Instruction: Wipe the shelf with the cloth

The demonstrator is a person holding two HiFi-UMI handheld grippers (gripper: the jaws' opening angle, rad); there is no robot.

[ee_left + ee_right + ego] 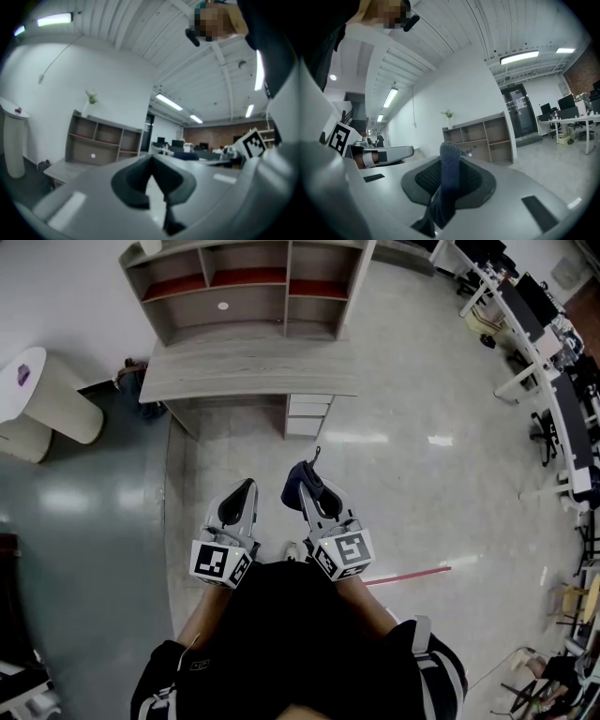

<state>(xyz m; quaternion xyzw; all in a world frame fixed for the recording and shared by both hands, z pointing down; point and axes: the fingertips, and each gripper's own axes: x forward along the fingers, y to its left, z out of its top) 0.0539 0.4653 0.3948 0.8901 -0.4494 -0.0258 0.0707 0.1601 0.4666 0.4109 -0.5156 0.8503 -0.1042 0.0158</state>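
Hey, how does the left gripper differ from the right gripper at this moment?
The right gripper is shut on a dark blue cloth; the left gripper is shut with nothing between its jaws. Cloth bunches past the right gripper's tips; the left gripper's tips are bare. Both point toward the shelf, well short of it.

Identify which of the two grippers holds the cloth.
The right gripper: a dark blue cloth is pinched between its jaws. The left gripper is shut with nothing between its jaws.
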